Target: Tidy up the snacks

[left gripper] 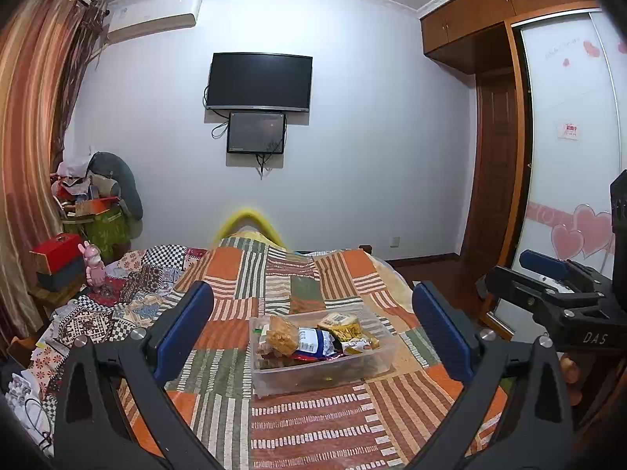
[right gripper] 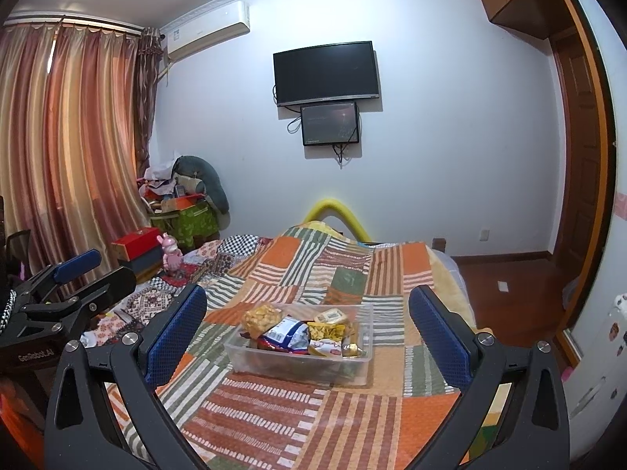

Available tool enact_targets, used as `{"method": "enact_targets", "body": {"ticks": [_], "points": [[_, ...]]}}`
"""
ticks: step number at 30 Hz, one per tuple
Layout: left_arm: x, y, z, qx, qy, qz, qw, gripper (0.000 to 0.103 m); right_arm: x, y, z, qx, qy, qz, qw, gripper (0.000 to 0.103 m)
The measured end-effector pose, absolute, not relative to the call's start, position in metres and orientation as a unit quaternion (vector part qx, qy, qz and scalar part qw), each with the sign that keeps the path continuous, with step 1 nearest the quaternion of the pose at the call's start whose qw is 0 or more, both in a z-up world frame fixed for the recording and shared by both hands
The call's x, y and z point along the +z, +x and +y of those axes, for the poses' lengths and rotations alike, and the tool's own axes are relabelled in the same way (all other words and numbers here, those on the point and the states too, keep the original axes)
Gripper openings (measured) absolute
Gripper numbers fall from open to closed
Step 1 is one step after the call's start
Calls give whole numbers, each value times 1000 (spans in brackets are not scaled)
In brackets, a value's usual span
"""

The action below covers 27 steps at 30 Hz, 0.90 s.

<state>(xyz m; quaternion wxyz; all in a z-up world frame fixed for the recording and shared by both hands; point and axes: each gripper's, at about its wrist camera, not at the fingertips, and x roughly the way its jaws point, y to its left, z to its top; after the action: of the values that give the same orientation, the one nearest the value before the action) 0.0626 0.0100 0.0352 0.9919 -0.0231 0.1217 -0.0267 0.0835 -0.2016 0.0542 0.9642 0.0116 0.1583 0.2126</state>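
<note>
The left gripper (left gripper: 312, 313) is wide open, and its two blue pads (left gripper: 186, 323) stand far apart with nothing between them. It holds nothing and touches nothing. The right gripper (right gripper: 307, 315) is wide open too, and its blue pads (right gripper: 176, 325) hold nothing and touch nothing. Both grippers hang in the air above the bed (left gripper: 313, 423), which has a quilt with orange, green and white striped squares. A clear plastic bin (left gripper: 321, 372) sits on the quilt in front of both grippers, apart from them. The snacks are piled inside the bin. A see-through bag of brown crunchy pieces (left gripper: 280, 335) leans at the left side. A blue and white bag (left gripper: 317, 342) lies in the middle. A yellow packet with a white label (left gripper: 341, 323) lies at the back right. From the right wrist view, a gold wrapped piece (right gripper: 352, 349) lies near the front right of the bin. At the far side of the bed stands a pink toy rabbit (left gripper: 94, 268), next to a red box (left gripper: 57, 248). A dark TV (left gripper: 259, 81) hangs on the white wall, with a smaller screen (left gripper: 256, 132) just under it. Striped curtains (right gripper: 66, 137) hang on the left.
</note>
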Motion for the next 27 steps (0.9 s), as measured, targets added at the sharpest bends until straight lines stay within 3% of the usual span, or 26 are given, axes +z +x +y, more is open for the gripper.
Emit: {"method": "enact_targets", "body": {"ticks": [27], "points": [[34,63,9,-37,-22,125,991,103,54,82,-204,203,8,153,967,103]]}}
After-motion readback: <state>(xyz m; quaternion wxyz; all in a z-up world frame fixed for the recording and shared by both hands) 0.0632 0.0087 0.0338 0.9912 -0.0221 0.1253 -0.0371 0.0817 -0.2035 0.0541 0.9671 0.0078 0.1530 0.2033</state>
